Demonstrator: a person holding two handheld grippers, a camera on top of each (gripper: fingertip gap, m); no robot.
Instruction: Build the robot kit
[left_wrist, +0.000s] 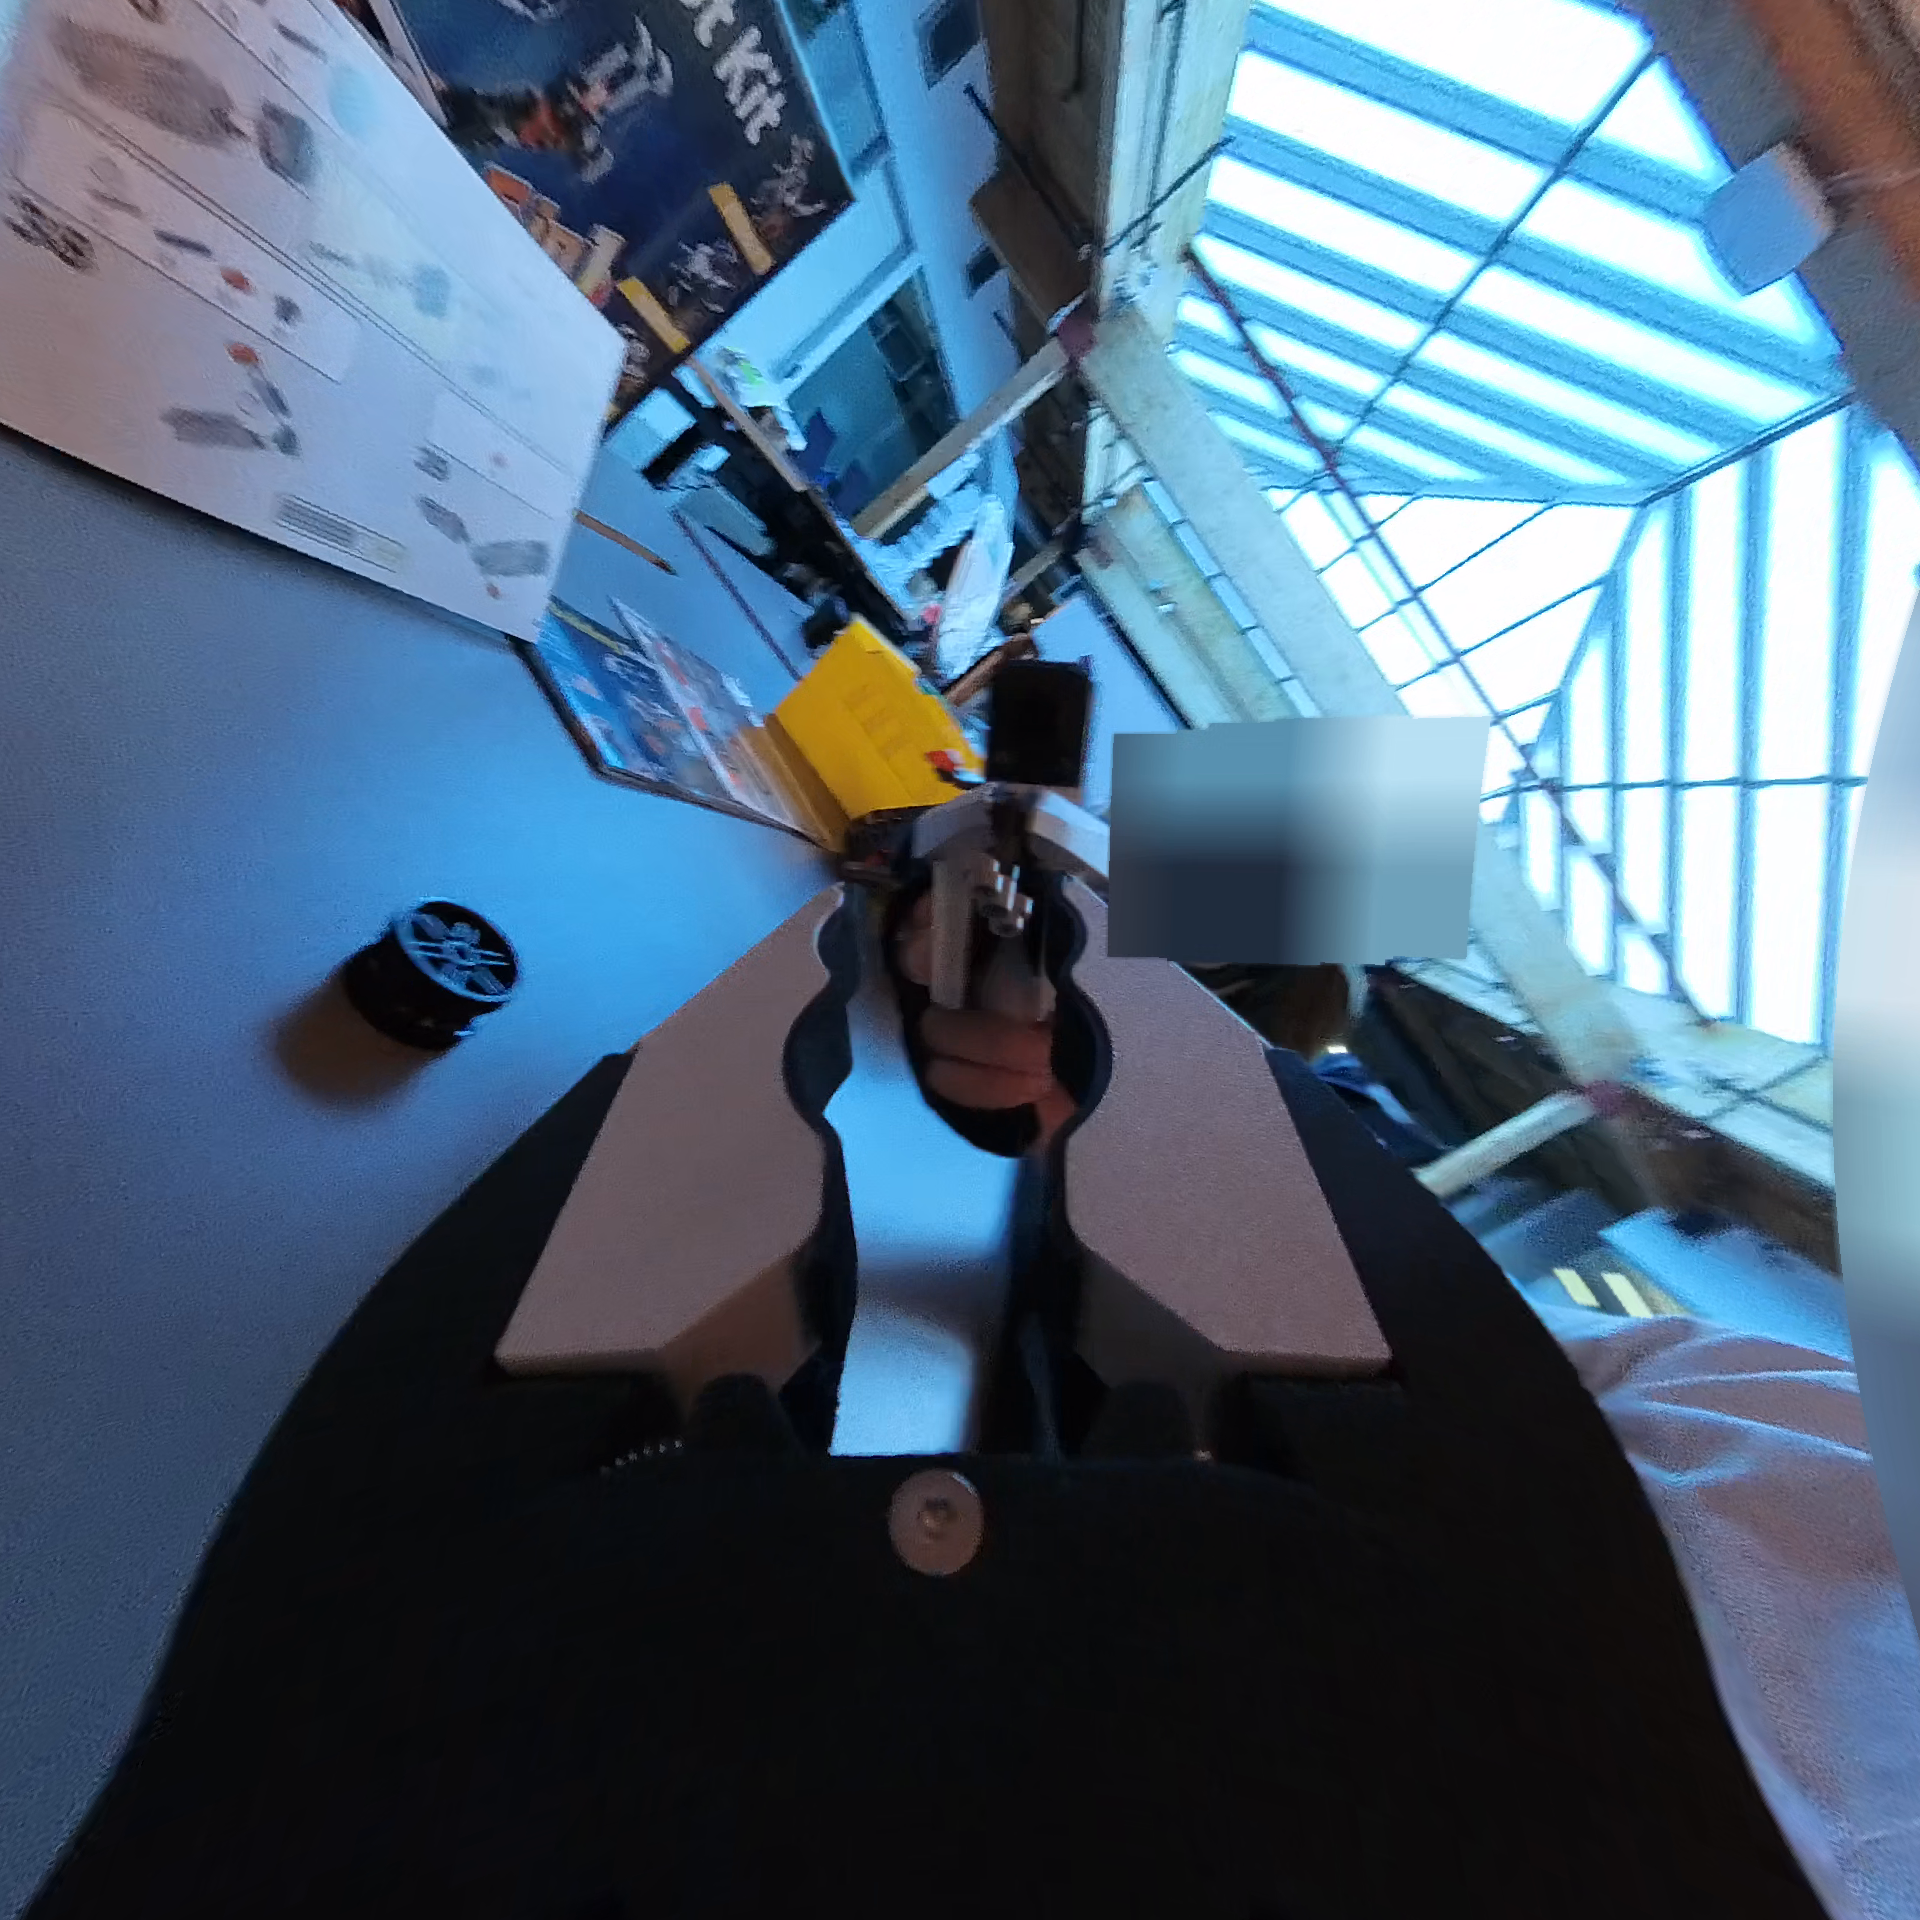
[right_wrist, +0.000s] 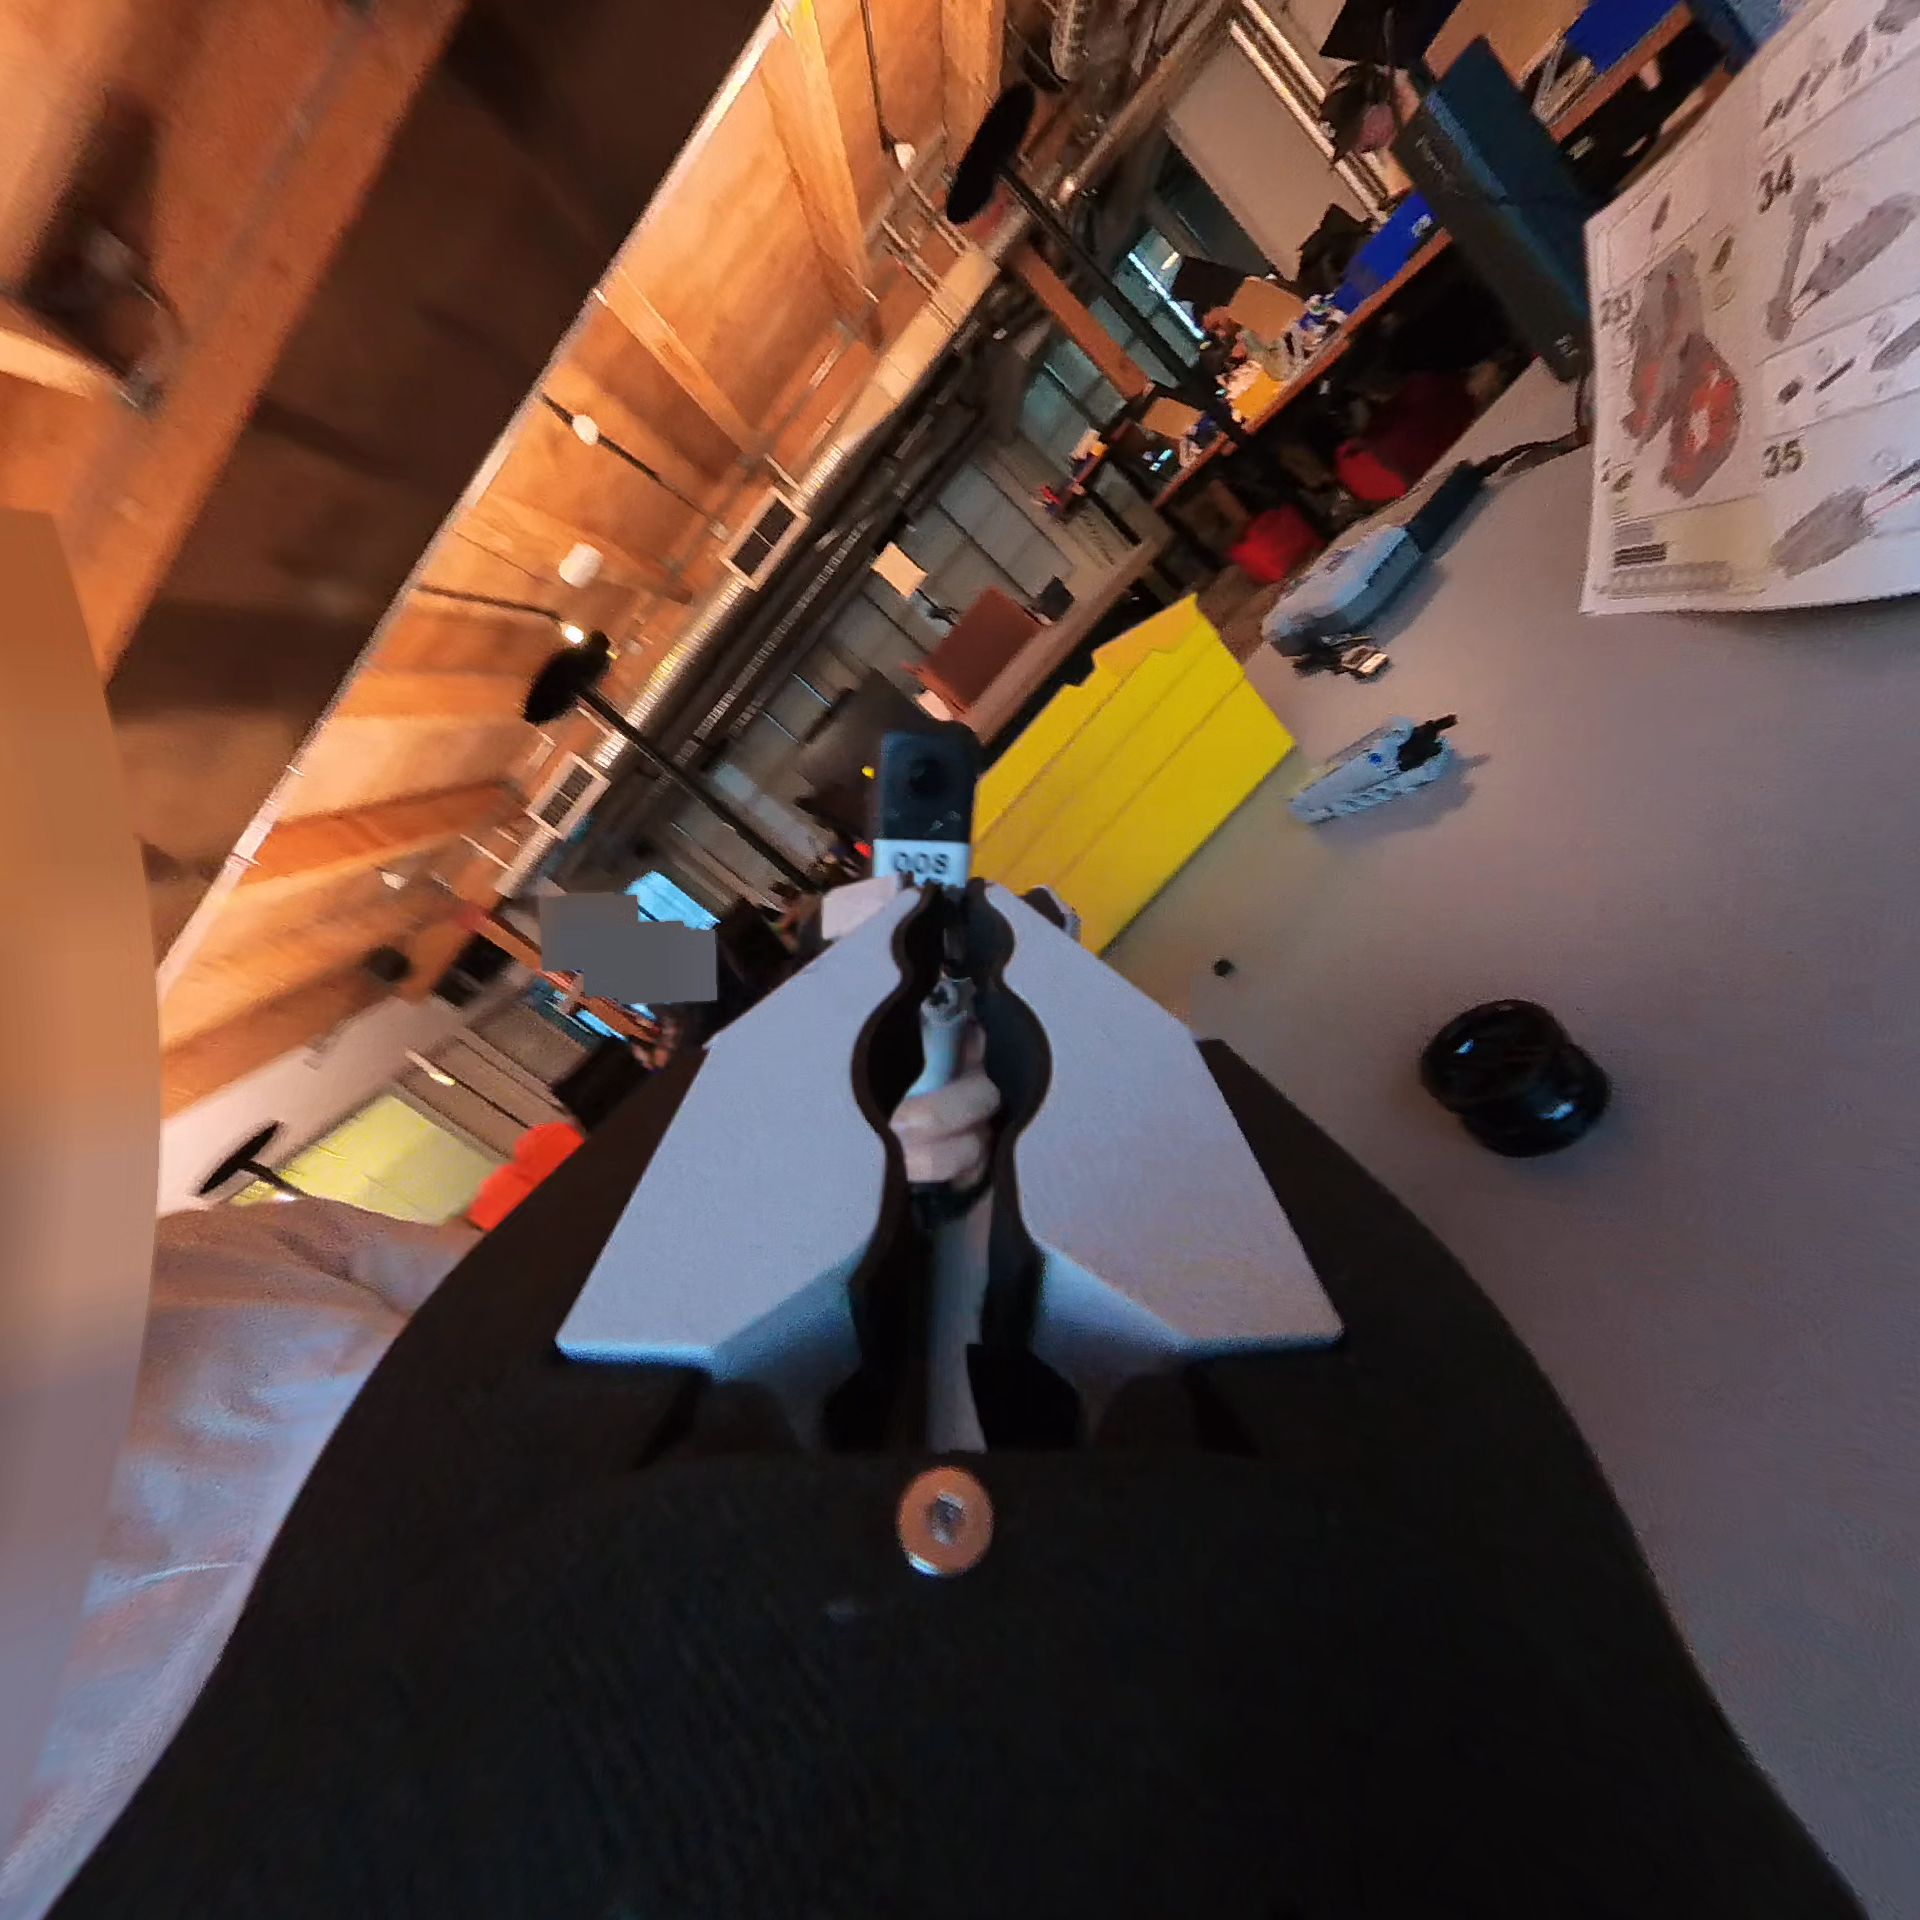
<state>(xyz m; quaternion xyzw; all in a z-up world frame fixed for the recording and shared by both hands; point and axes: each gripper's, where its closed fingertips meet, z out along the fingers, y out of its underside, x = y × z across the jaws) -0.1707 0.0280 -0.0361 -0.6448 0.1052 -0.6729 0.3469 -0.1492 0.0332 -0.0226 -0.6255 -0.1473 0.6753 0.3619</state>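
The left gripper (left_wrist: 956, 935) and right gripper (right_wrist: 951, 914) face each other tip to tip above the table (left_wrist: 260, 1195), seemingly to share something small; both jaws look nearly clenched, contents unclear. A black wheel (left_wrist: 431, 971) lies apart, beside them.

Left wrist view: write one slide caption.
Left gripper faces the right gripper above a grey table, black wheel lying nearby.
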